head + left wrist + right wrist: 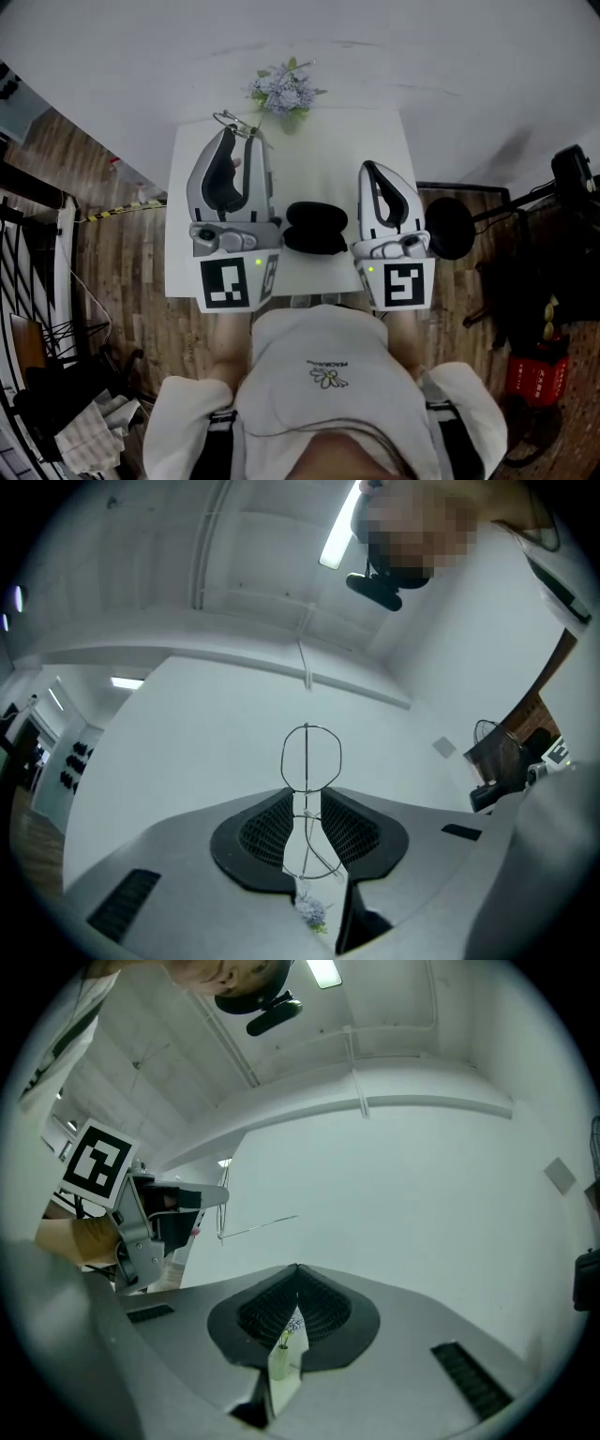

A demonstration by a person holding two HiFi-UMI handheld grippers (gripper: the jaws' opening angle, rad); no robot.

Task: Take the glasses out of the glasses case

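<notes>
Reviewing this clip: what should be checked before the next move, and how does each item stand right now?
1. Glasses out of the case: ok. The glasses are up in the left claw, apart from the glasses case.
2. Left grip secure: ok. The jaws are closed on the thin wire frame.
3. Right claw free: ok. The right claw has its tips together with nothing between them.
4. Case open or shut: cannot tell from the head view.
5. Place to set the glasses down: ok. There is bare table beyond the case.
6. Clearance from the flowers: not ok. The glasses are close beside them.
</notes>
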